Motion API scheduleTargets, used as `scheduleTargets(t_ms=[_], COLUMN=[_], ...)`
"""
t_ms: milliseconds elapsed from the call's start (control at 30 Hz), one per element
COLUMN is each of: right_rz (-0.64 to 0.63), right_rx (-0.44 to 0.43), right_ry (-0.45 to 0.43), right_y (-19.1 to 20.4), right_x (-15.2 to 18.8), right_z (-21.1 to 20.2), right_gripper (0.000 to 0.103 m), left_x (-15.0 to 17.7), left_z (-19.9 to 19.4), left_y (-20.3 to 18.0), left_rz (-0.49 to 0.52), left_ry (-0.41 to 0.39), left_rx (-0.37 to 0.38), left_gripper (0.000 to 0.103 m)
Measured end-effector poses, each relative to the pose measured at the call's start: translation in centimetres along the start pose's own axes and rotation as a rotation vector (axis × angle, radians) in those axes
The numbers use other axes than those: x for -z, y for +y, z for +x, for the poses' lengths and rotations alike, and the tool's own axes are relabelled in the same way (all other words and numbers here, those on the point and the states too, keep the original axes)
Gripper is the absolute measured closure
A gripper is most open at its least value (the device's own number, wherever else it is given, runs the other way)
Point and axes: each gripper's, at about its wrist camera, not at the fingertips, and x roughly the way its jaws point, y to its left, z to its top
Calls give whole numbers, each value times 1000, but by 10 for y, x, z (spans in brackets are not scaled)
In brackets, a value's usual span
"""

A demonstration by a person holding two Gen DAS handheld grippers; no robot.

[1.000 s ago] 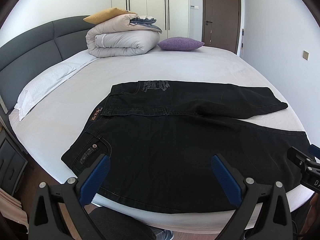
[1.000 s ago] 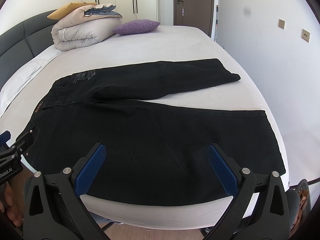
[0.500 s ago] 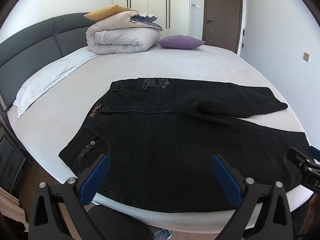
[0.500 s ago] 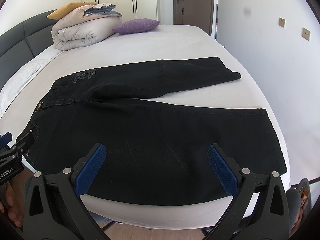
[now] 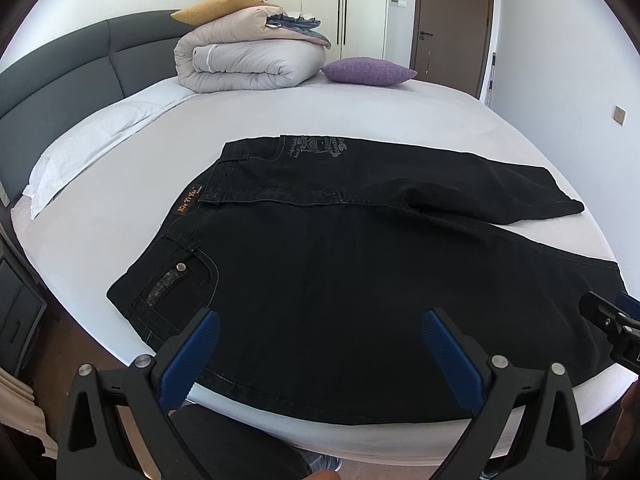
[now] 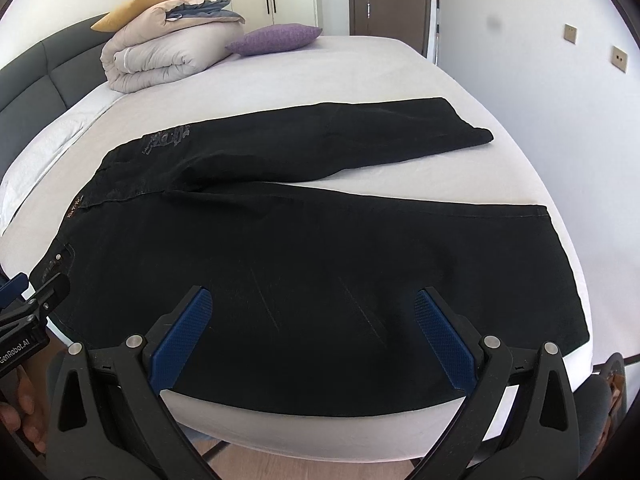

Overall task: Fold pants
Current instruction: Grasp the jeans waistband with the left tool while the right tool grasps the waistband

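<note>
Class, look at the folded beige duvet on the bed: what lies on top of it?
On the folded duvet lie a mustard cushion and a blue-grey folded cloth. How far each extends across the top is hidden from this angle.

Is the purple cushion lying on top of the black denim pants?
No, the purple cushion rests on the white sheet beside the rolled beige duvet, far from the black denim pants.
</note>
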Motion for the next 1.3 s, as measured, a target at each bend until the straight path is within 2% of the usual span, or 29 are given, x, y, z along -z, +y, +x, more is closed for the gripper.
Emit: scheduleTargets(t_ms=[133, 200, 300, 433, 567, 633, 733, 767, 833, 867, 900, 967, 1067, 1300], right_rz=[-1, -4, -24, -65, -115, -140, -170, -176, -193, -201, -203, -197, -174, -102], right_rx=[-43, -92, -164, -245, -297, -317, -369, -388, -426, -440, -459, -489, -523, -604], right_ry=[16, 8, -20, -69, -82, -79, -61, -56, -40, -31, -17, 2, 36, 98], right_y=[-2, -3, -5, -11, -20, -28, -37, -44, -58, -60, -64, -70, -77, -82], right_x=[-6, -12, -22, -41, -62, -73, -87, -87, -89, -88, -90, -92, -93, -84], right_z=[13, 17, 21, 29, 42, 52, 65, 66, 67, 70, 75, 85, 101, 130], right_gripper=[0, 0, 0, 0, 0, 0, 0, 0, 0, 0, 0, 0, 3, 14], left_x=[-1, -5, -18, -56, -111, -149, -203, -213, -239, -250, -254, -259, -260, -273], left_z=[14, 21, 34, 64, 94, 118, 158, 166, 195, 213, 228, 255, 280, 325], left_y=[16, 27, 36, 42, 48, 50, 55, 56, 56, 54, 49, 37, 24, 21], left_rz=[-57, -99, -108, 16, 154, 246, 359, 383, 462, 510, 564, 688, 807, 797], left_ry=[24, 32, 36, 74, 22, 6, 20, 27, 78, 131, 167, 228, 284, 411], left_rx=[92, 143, 185, 137, 44, 5, 4, 5, 44, 73, 78, 54, 75, 138], left_gripper=[0, 0, 0, 0, 0, 0, 1, 5, 10, 13, 18, 20, 20, 20])
